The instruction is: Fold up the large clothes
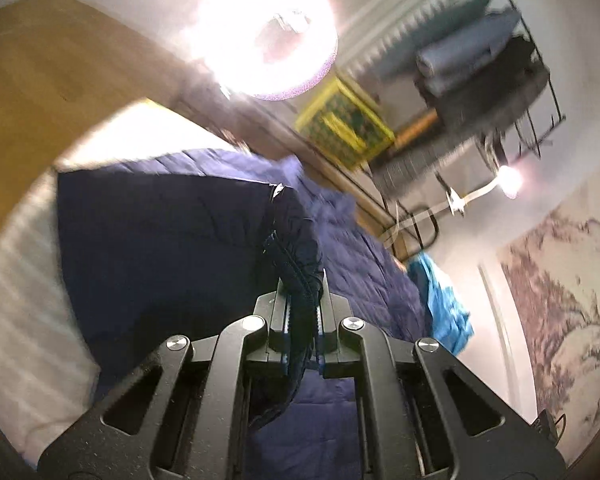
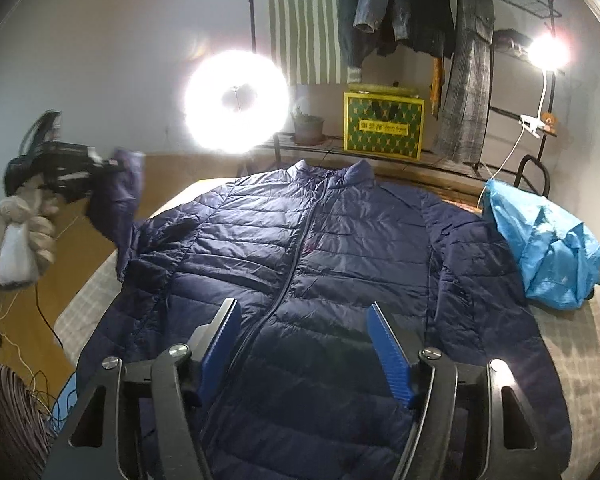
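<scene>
Bed: pale checked bed cover [image 2: 572,364] under everything.
Jacket: navy quilted puffer jacket [image 2: 320,248] lies flat, zipped, collar toward 12 o'clock.
Bag: crumpled blue plastic bag [image 2: 548,248] at 3 o'clock, seemingly touching the sleeve.
Left gripper [image 1: 302,300]: pinched tight on the cuff — sleeve lifted at 9 o'clock.
Right gripper [image 2: 304,344]: spread wide, empty — above the hem.

Each claw [image 2: 306,344] has black slotted linkage arms, silver round screws and ribbed blue pads [image 2: 390,354]; the hand [image 2: 20,236] wears a pale glove.
</scene>
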Available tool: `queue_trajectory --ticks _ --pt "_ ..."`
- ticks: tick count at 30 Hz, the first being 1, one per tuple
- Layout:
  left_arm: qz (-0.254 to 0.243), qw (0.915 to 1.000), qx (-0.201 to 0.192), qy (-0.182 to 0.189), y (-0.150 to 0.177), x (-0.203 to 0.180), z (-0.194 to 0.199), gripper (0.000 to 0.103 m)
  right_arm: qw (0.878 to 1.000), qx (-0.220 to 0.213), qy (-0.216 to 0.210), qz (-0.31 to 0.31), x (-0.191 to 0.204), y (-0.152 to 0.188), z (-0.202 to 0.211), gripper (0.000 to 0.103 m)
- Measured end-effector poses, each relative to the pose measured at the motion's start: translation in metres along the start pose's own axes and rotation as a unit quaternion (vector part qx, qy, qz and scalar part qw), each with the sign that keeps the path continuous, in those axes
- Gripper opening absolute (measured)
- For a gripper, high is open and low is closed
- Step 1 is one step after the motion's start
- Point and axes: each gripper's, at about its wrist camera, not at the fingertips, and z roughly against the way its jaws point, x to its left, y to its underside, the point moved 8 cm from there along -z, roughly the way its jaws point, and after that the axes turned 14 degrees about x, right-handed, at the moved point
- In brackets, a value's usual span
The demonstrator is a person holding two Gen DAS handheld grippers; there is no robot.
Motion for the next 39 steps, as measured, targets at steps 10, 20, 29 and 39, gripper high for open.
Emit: queue_trajectory --ticks 10,20,29,39 --pt "-0.035 0.9943 0.098 -0.020 0.039 -0.065 -0.159 0.007 0.995 0.057 -0.036 -0.077 -0.043 -0.008 -0.055 0.063" --pt "-0.016 0.9913 0.130 -0.012 0.037 -0.052 -0.155 0.047 0.987 0.072 -0.074 -0.126 -0.051 -0.030 -0.083 0.081" --pt "-0.021 0.9988 0.034 -0.029 0.042 -0.022 -0.009 0.048 0.978 0.120 -0.102 -0.140 -0.027 -0.053 -0.139 0.087" --pt "0.044 0.9924 -0.031 -0.111 0.045 0.089 0.060 0.047 0.956 0.221 -0.098 -0.166 -0.021 -0.069 -0.244 0.065"
